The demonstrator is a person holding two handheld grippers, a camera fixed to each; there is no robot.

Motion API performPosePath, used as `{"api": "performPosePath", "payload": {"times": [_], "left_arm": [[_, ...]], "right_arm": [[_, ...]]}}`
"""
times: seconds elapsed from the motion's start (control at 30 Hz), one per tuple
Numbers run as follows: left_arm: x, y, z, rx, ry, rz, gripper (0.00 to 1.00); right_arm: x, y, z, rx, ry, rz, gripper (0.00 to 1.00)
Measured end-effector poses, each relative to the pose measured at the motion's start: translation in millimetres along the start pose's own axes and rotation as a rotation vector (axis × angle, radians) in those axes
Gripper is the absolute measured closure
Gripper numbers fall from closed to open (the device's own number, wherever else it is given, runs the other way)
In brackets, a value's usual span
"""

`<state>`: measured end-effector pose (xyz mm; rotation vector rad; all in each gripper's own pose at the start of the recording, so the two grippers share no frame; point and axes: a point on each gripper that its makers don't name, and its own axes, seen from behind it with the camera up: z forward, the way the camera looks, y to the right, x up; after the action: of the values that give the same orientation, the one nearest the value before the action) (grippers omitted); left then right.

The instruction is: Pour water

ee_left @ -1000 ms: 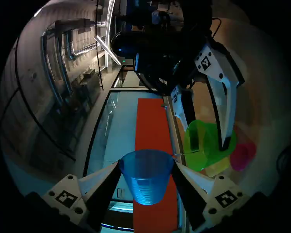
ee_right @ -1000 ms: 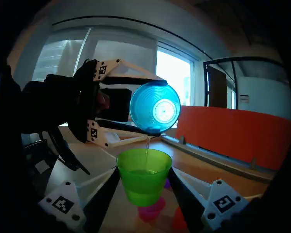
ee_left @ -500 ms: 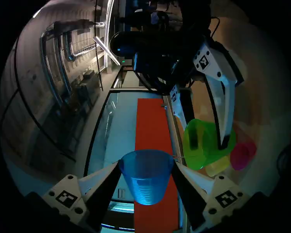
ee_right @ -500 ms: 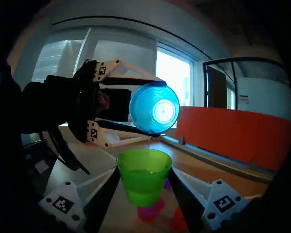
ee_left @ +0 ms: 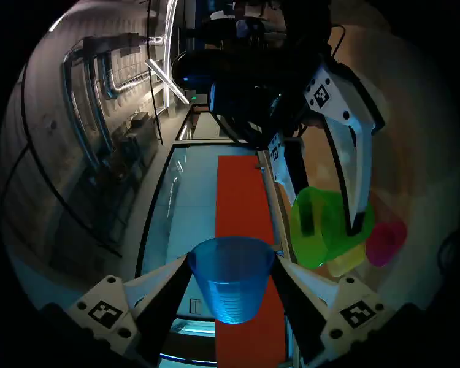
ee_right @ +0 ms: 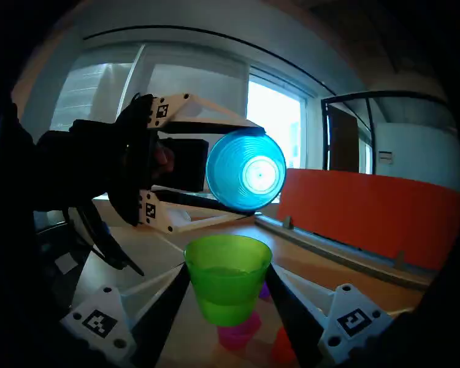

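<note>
Left gripper [ee_left: 231, 260] is clamped on a blue cup [ee_left: 231, 285], with both fingers pressing the cup's sides and the cup sitting right between the fingertips. In the right gripper view the same blue cup is turned on its side. Its mouth faces the camera, so the inside rings and the bright base show. It hangs above and just beyond the green cup [ee_right: 228, 288], its lower rim near that cup's far rim but not touching. A black-gloved hand [ee_right: 132, 165] holds the left gripper, off to the left of the blue cup.

Right gripper [ee_right: 228, 270] is closed on the green cup, one finger on each side. The cup is upright between the fingertips, and a clear water line shows partway up inside it.

In the left gripper view the right gripper shows farther off, up and to the right of the blue cup. The green cup sits between its white fingers [ee_left: 356, 172].

A pink cup [ee_right: 239, 331] is below the green cup, partly hidden by it. A yellowish cup [ee_left: 346, 264] lies just beside the green one, between it and the pink cup. Contact can't be told.

A wooden table [ee_right: 328, 264] lies under both grippers. An orange panel [ee_right: 377, 208] stands beyond them to the right, and a bright window [ee_right: 273, 122] is behind the blue cup.
</note>
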<state>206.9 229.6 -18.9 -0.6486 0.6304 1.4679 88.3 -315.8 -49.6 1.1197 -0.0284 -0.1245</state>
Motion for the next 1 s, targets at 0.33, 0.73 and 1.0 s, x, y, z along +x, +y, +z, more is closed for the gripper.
{"api": "performPosePath", "payload": {"times": [0.33,0.73,1.0], "left_arm": [[-10.8,-2.8,2.3,0.024,-0.023,-0.143,0.13],[-29.6,0.9,1.8,0.052,-0.062,-0.374,0.13],[-39.5,2.3,-0.1,0.066,-0.071,-0.517,0.13]], "right_arm": [[-1.8,0.0,-0.2,-0.007,-0.005,0.002,0.12],[-1.9,0.9,-1.2,-0.015,-0.01,0.001,0.12],[-0.5,0.7,-1.1,-0.016,-0.009,0.003,0.12]]}}
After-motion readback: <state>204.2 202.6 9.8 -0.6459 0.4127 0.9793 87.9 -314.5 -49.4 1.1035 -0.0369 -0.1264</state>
